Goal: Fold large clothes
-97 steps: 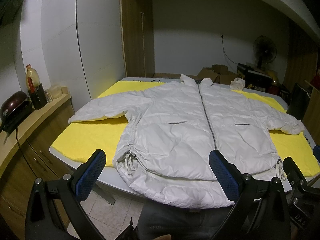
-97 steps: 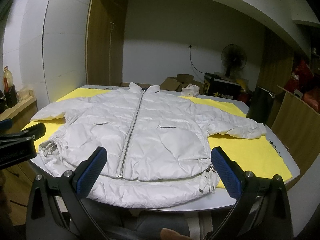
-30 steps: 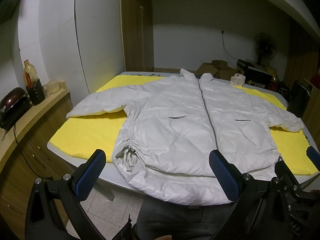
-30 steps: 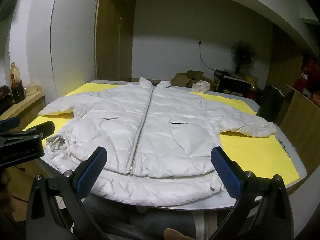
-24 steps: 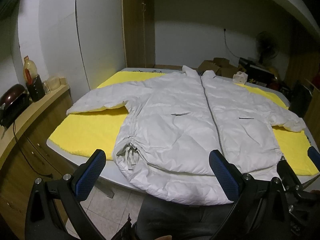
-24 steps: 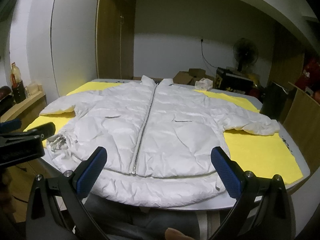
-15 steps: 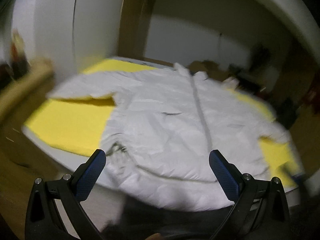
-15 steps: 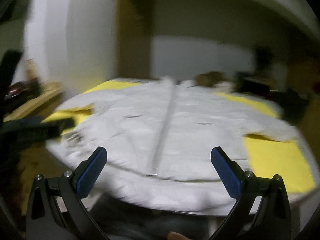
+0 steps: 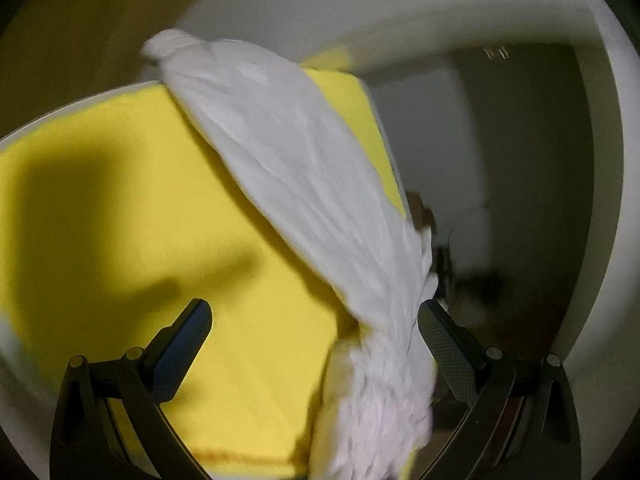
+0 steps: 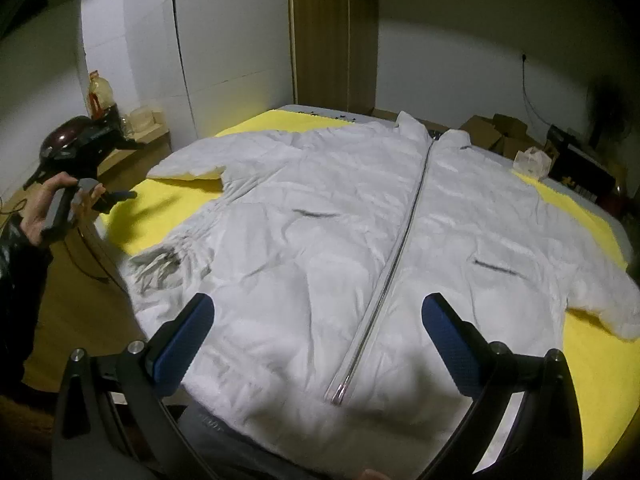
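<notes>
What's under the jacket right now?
A yellow mat lies under the white jacket, showing on both sides and beneath the sleeve. Under the torso it is covered, so nothing there can be checked. The hem overhangs the near table edge.

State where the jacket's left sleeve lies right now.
In the right wrist view the left sleeve lies flat on the yellow mat, at the table's left side, near the left gripper.

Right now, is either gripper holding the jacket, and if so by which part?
Nothing is held. The left gripper is open beside the jacket's sleeve; the right gripper is open above the white jacket near its hem.
</notes>
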`<act>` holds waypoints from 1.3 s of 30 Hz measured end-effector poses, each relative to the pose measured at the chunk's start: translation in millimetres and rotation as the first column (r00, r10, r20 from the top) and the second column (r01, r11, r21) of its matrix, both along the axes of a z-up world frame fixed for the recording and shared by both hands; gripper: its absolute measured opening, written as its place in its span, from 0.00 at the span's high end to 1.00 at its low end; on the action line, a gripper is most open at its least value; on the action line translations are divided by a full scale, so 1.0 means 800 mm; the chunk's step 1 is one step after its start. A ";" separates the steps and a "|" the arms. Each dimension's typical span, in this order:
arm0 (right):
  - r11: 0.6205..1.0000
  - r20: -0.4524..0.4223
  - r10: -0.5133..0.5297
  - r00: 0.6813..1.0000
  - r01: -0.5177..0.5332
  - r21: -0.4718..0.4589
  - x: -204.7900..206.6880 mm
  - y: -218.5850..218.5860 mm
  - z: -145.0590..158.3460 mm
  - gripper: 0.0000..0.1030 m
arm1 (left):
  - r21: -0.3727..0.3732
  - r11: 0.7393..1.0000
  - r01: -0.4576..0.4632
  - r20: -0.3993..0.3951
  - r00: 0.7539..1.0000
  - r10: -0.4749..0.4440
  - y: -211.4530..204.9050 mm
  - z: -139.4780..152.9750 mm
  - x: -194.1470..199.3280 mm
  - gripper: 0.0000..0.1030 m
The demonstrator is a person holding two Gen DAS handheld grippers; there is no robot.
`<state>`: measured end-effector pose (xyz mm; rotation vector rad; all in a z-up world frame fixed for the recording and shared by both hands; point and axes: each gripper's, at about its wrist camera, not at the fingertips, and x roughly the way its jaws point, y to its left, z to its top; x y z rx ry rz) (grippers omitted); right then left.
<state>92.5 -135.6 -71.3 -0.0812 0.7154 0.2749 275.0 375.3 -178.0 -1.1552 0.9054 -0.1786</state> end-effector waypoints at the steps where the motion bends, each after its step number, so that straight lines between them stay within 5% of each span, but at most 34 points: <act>1: 1.000 0.001 -0.002 1.000 0.002 -0.003 0.005 0.002 -0.001 0.00 | -0.022 1.000 -0.018 0.002 1.000 0.018 0.008 -0.007 0.008 0.01; 18: 0.997 -0.010 -0.030 0.999 0.029 -0.072 0.033 0.013 -0.012 0.00 | 0.049 0.989 -0.136 0.038 0.990 0.134 0.036 -0.034 0.122 0.01; 29: 0.993 -0.070 -0.052 0.996 0.044 -0.112 0.064 0.015 -0.022 0.00 | 0.007 0.980 -0.199 0.092 0.976 0.197 0.061 -0.044 0.154 0.09; 32: 0.995 -0.094 -0.050 0.994 0.042 -0.086 0.069 0.015 -0.023 0.00 | -0.008 0.980 -0.197 0.074 0.978 0.197 0.069 -0.051 0.146 0.36; 34: 0.997 -0.108 -0.049 0.993 0.041 -0.071 0.071 0.015 -0.025 0.00 | 0.014 0.981 -0.194 0.065 0.979 0.192 0.074 -0.053 0.144 0.73; 35: 0.997 -0.114 -0.049 0.992 0.041 -0.072 0.071 0.016 -0.026 0.00 | 0.048 0.980 -0.193 0.060 0.980 0.190 0.075 -0.052 0.145 0.81; 39: 0.995 -0.114 -0.056 0.992 0.046 -0.091 0.076 0.018 -0.026 0.00 | 0.083 0.983 -0.164 0.102 0.983 0.156 0.083 -0.045 0.149 0.91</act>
